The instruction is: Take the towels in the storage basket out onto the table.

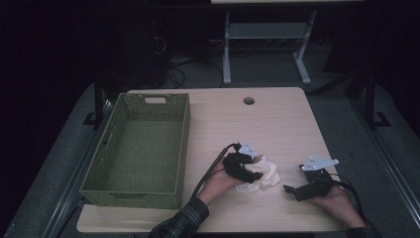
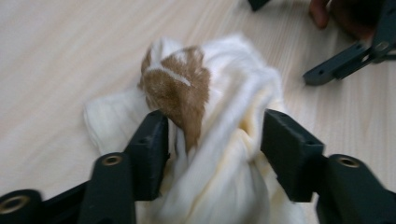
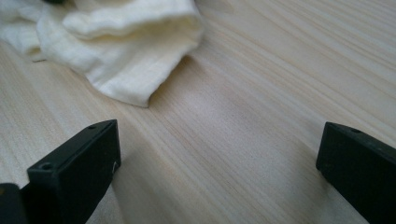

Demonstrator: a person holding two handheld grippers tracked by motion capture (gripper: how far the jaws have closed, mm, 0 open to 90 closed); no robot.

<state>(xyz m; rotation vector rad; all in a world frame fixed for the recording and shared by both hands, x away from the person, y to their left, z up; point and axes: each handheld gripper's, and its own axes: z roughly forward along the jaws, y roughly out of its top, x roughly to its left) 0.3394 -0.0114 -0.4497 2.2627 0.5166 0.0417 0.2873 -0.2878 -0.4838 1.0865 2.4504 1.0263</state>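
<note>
Left gripper down on the cream sock bundle w/ brown patch, jaws apart either side of the cloth, not clamping. Bundle sitting mid-table, right of the green basket. Right gripper wide open over bare wood nearby, holding nothing.

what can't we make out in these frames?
- Cloth: lower part cut off by the bottom edge in the left gripper view, so whether the pads press it is unclear.
- Cloth in the high view: left part hidden by the left gripper.
- Basket: near wall's inner side hidden in the high view.
- Right gripper: jaws cut off by frame edges.
</note>
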